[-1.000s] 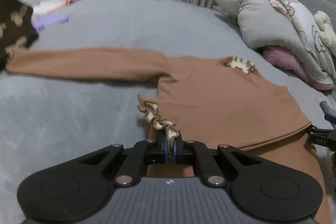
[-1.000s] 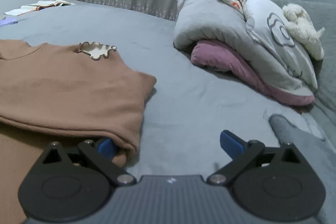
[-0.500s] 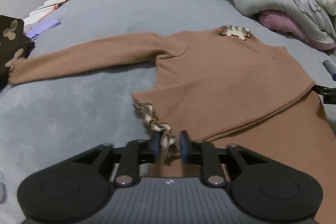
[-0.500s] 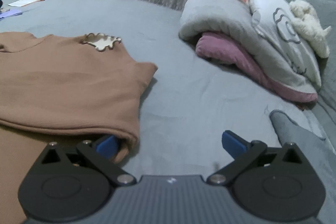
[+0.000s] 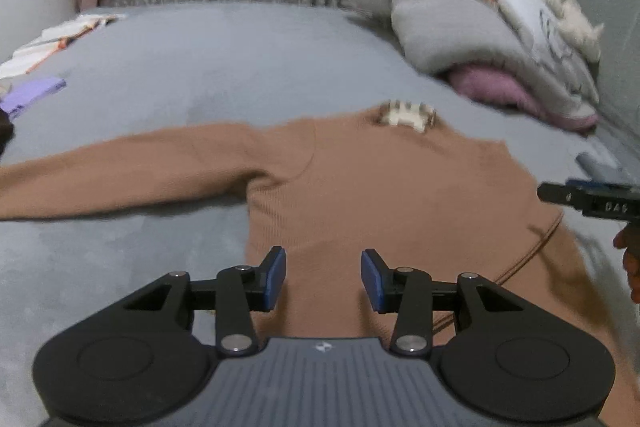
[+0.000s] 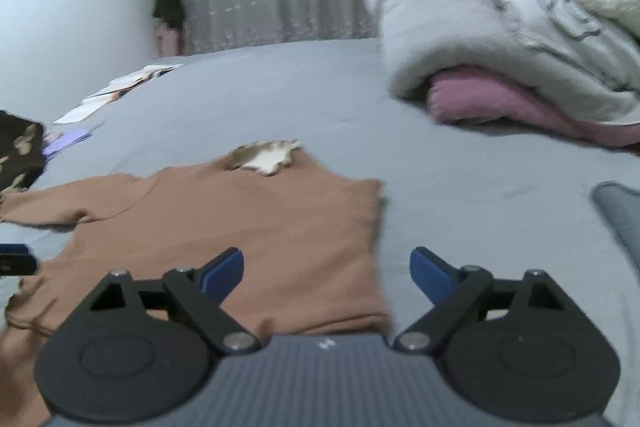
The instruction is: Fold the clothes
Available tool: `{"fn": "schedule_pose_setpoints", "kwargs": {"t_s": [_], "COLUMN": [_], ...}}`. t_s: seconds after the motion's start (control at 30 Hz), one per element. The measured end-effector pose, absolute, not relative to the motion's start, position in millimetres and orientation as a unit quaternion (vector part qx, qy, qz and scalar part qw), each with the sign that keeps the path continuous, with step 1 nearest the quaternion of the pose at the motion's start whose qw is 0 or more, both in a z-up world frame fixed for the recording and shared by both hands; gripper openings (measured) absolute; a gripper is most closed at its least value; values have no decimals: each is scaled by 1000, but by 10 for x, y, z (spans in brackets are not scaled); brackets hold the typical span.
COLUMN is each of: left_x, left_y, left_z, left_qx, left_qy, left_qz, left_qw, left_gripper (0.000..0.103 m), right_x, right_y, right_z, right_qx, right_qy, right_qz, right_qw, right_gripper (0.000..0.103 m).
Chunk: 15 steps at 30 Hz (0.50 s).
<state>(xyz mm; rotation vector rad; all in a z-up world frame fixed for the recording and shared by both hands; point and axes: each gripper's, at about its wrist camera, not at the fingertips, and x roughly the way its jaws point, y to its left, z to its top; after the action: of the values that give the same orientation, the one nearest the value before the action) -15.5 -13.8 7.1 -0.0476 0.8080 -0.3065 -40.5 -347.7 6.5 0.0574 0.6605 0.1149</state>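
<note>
1. A brown ribbed sweater (image 5: 384,195) lies flat on the grey bed (image 5: 224,67), its cream ruffled collar (image 5: 408,113) at the far end and its hem toward the cameras.

2. The right side of the sweater shows no loose sleeve. In the right wrist view its right edge (image 6: 376,227) runs straight, and a layer of brown cloth lies over the body with a seam line (image 5: 536,251) crossing toward the near right. I judge that side to be folded in over the body.

3. The left sleeve (image 5: 132,171) lies stretched out flat to the left across the bed, well away from the body. The pictures are blurred, so fine creases cannot be read.

4. The left hand-held gripper (image 5: 323,279) is over the near part of the body with its blue pads well apart and nothing between them.

5. The right hand-held gripper (image 6: 326,277) is at the near right edge of the sweater, jaws spread wide and empty. In the left wrist view it (image 5: 592,199) shows only from the side at the right border.

6. How far along: one side looks turned in, the left sleeve lies out, and the body is at full length. What seems left is to bring the left sleeve across the body and then fold the length in half or thirds.

7. Off the work, a bundle of grey and pink bedding (image 6: 512,67) sits at the far right, and papers (image 5: 52,39) and a purple item (image 5: 32,95) lie at the far left.
</note>
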Motion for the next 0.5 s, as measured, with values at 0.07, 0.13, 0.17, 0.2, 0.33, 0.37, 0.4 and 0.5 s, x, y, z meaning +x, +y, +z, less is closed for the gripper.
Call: {"fn": "schedule_pose_setpoints", "kwargs": {"t_s": [0.07, 0.13, 0.17, 0.2, 0.33, 0.37, 0.4, 0.5], "left_x": [-111, -109, -111, -113, -83, -68, -46, 36], "left_y": [-125, -89, -60, -30, 151, 229, 303, 565], "left_z": [-32, -67, -58, -49, 25, 60, 79, 117], "left_qx": [-27, -37, -46, -55, -96, -107, -117, -154], "left_qy": [404, 403, 405, 406, 410, 407, 403, 395], "left_qz": [-150, -156, -158, -160, -159, -149, -140, -102], "left_qw": [902, 901, 900, 898, 893, 895, 897, 900], "left_gripper": [40, 40, 40, 40, 42, 43, 47, 51], "right_x": [-368, -320, -304, -278, -196, -203, -211, -234], "right_y": [-3412, -3347, -3333, -3337, -3338, -3318, -3298, -3237], "right_z": [15, -56, -75, -123, -279, -270, -262, -238], "right_qx": [29, 18, 15, 9, -10, -12, -14, -21], "right_qy": [328, 337, 340, 348, 372, 372, 371, 368], "right_qz": [77, 90, 90, 86, 74, 73, 72, 68], "right_qw": [941, 937, 936, 934, 925, 925, 926, 927], "right_gripper": [84, 84, 84, 84, 86, 87, 91, 99]}}
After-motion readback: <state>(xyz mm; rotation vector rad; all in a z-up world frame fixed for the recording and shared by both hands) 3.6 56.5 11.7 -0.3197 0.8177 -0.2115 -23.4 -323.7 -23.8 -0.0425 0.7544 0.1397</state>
